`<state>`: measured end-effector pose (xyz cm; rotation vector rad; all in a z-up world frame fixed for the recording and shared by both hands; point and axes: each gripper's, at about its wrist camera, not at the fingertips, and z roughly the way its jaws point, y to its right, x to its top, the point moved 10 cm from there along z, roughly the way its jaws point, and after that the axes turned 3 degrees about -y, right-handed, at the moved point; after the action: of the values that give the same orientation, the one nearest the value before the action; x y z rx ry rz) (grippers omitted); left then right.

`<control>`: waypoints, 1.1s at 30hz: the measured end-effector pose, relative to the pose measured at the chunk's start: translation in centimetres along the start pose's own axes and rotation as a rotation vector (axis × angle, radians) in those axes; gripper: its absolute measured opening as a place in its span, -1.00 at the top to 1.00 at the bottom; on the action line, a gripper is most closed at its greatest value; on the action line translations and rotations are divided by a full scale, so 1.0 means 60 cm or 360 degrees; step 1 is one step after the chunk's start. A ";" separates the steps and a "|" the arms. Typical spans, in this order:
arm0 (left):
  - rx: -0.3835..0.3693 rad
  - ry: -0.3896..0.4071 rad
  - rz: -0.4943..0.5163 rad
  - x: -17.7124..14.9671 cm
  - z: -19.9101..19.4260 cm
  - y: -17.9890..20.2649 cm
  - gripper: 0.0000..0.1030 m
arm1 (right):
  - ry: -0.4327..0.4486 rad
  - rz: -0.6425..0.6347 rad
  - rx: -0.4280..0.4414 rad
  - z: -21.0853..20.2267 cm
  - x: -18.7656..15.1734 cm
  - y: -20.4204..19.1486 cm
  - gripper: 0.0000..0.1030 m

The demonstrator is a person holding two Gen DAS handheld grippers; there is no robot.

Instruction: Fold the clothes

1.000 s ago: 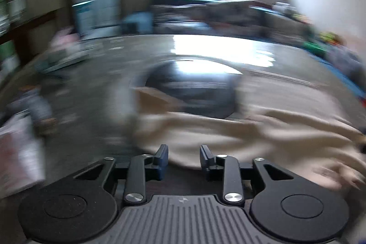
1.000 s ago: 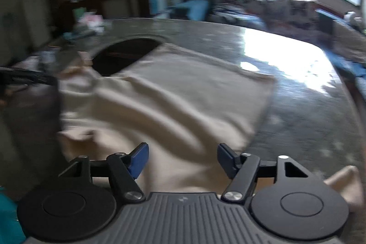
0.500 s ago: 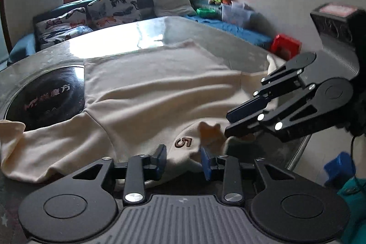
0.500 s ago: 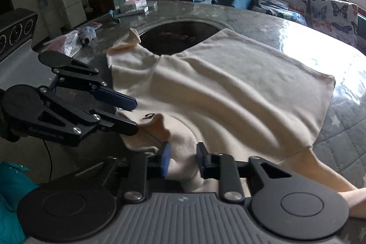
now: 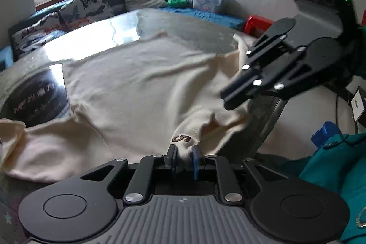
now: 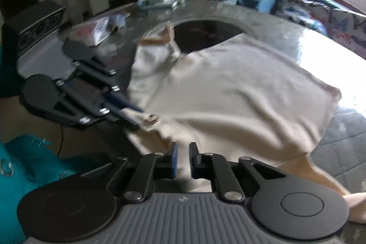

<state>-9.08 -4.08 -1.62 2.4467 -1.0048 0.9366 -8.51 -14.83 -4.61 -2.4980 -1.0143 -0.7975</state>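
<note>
A cream sweatshirt [image 5: 141, 84] lies spread on a round grey table [image 5: 128, 22], with a small "5" mark [image 5: 181, 138] near its front edge. My left gripper [image 5: 184, 157] is shut on the fabric just below that mark. My right gripper [image 6: 182, 158] is shut on the same near edge of the sweatshirt [image 6: 228, 93], further along it. Each gripper shows in the other's view: the right gripper [image 5: 238, 95] at the right, the left gripper [image 6: 128, 111] at the left, somewhat blurred. One sleeve [image 5: 34, 148] trails to the left, another sleeve [image 6: 324, 180] hangs at the right.
A dark round inset [image 5: 34, 95] sits in the table beside the sweatshirt. Teal cloth [image 5: 338, 175] lies off the table edge near me. Cushions [image 5: 84, 4] and toys line the window seat. Bags and boxes [image 6: 96, 31] sit on the table's far side.
Both grippers have closed on the near edge of the sweatshirt, which is now bunched and lifted slightly between them. The views have swung a little.
</note>
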 end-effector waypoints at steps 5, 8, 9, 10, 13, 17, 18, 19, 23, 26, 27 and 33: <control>0.0005 0.0170 -0.0061 0.057 -0.013 -0.020 0.62 | -0.0005 0.0115 -0.0062 0.022 -0.001 0.037 0.71; 0.0015 0.0204 -0.0122 0.084 0.009 -0.034 0.62 | -0.0057 0.0109 0.0009 0.034 -0.020 0.023 0.68; 0.0007 0.0199 -0.0147 0.088 0.020 -0.035 0.62 | -0.0075 0.0107 0.0032 0.037 -0.026 0.018 0.66; -0.0010 0.0185 -0.0174 0.091 0.035 -0.035 0.62 | -0.0086 0.0070 0.0054 0.032 -0.030 0.009 0.64; -0.0049 0.0110 -0.0194 0.082 0.084 -0.021 0.63 | -0.0107 0.0040 0.0058 0.019 -0.035 0.004 0.47; -0.0180 0.0041 -0.0167 0.058 0.111 0.018 0.63 | -0.0021 0.0113 -0.0103 -0.009 -0.018 0.060 0.41; -0.0205 0.0041 -0.0145 0.051 0.109 0.031 0.61 | 0.0005 0.0160 -0.0155 -0.014 -0.012 0.081 0.41; -0.0217 0.0047 -0.0119 0.048 0.106 0.041 0.52 | 0.0023 0.0205 -0.0207 -0.014 -0.009 0.101 0.41; -0.0251 0.0058 -0.0074 0.041 0.099 0.061 0.49 | 0.0036 0.0308 -0.0288 0.007 -0.003 0.161 0.38; -0.0278 0.0060 -0.0064 0.046 0.099 0.064 0.48 | 0.0019 0.0347 -0.0326 0.023 -0.002 0.194 0.38; -0.0287 0.0061 -0.0061 0.048 0.099 0.065 0.45 | 0.0014 0.0360 -0.0338 0.028 -0.001 0.205 0.39; -0.0341 0.0066 -0.0041 0.057 0.100 0.070 0.45 | 0.0021 0.0376 -0.0426 0.039 0.026 0.259 0.30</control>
<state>-7.58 -11.83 -3.39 2.2491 -1.0020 0.8220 4.40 -23.61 -6.87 -2.7642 -0.6252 -0.9241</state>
